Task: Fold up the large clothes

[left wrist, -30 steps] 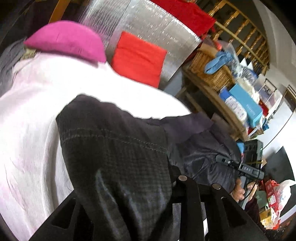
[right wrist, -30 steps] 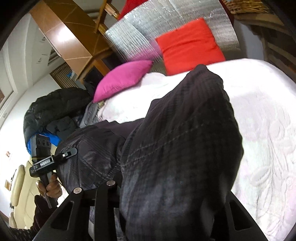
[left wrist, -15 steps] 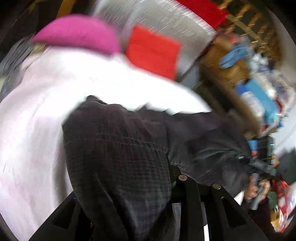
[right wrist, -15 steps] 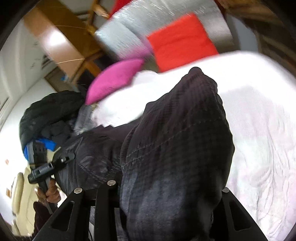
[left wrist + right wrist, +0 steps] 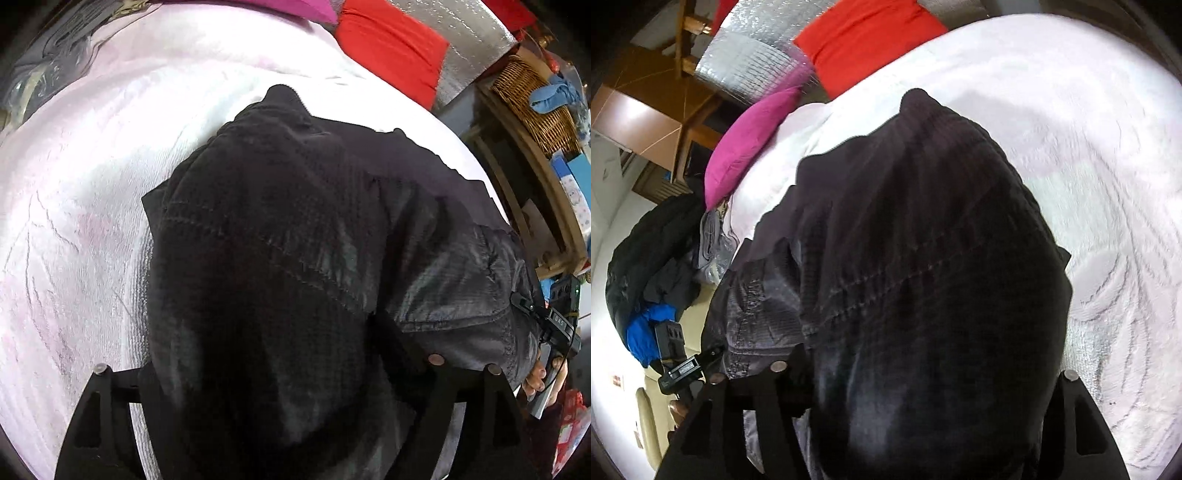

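Two grippers with fingers spread wide over a dark quilted jacket on a pale pink bedspread.

Both sets of jaws have just been opening, and a fold of the dark quilted jacket (image 5: 280,258) lies between each pair of fingers. The left gripper (image 5: 291,369) has its fingers far apart, one out over the bedspread (image 5: 74,221) and the other against the jacket's shiny panel. The right gripper (image 5: 923,365) is also wide, though whether its pads press the cloth I cannot tell, since the fabric bulges over them. The jacket sits bunched in a mound on the bed, stitched seams running across it. A magenta cushion (image 5: 750,144) and a red cushion (image 5: 864,40) lie at the far end against a silver foil sheet (image 5: 746,62). A wicker basket (image 5: 532,107) stands on a wooden shelf beside the bed.
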`<control>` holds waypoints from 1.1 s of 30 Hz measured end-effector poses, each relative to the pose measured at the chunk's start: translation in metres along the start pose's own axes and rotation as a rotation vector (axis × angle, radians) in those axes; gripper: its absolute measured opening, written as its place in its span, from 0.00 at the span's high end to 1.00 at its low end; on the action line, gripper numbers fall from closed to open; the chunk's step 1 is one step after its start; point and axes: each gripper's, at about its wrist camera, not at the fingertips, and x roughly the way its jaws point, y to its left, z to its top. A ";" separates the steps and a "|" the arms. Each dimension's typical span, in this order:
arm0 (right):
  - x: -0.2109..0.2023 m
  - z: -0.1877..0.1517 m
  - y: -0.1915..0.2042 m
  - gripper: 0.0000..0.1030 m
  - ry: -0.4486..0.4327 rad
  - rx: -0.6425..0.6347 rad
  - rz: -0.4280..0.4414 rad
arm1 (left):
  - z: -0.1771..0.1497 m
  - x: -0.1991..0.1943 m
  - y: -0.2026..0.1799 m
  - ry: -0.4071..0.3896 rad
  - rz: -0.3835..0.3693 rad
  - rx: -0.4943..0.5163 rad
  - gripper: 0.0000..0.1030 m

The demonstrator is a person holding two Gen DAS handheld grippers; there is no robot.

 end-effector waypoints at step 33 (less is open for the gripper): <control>-0.043 0.001 0.060 0.49 -0.215 -0.202 -0.339 | -0.029 -0.061 -0.025 -0.259 0.517 0.088 0.09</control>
